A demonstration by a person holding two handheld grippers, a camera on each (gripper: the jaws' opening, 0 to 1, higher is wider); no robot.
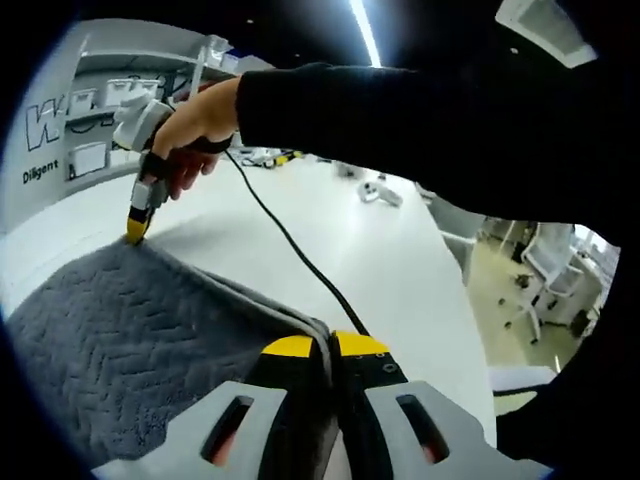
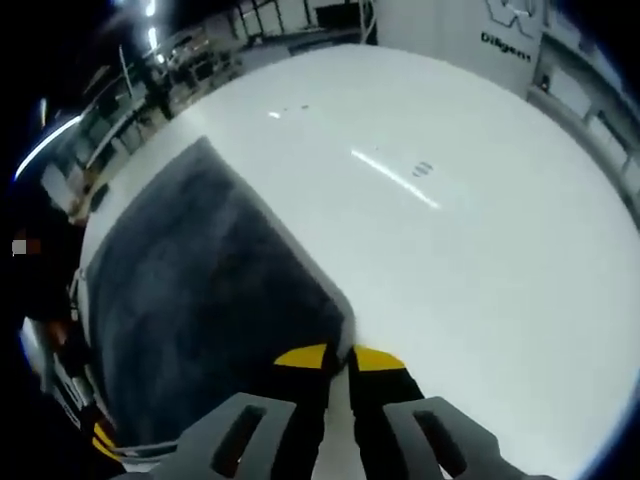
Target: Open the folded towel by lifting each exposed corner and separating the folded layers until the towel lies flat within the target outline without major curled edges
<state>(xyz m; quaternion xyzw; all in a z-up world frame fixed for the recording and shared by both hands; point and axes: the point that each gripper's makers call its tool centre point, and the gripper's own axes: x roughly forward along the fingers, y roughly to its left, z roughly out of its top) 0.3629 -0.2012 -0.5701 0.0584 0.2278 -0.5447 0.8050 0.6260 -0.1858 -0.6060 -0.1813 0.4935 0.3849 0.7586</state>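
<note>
Yellow-tipped jaws of the left tool (image 1: 331, 346) are pressed together on a corner of the grey towel (image 1: 120, 330). The right tool (image 2: 340, 358) is likewise clamped on a towel corner, and it also appears ahead of the left tool, pinching the far corner. The towel spreads left of each tool over the white tabletop (image 2: 450, 230); its surface looks blurred. A black cable (image 1: 290, 245) crosses the tabletop beyond.

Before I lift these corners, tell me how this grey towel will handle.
Probably floppy: the towel sags between the left claw and right claw. Likely grippy, given its chevron weave. Its thick, layered edge suggests some heft.
</note>
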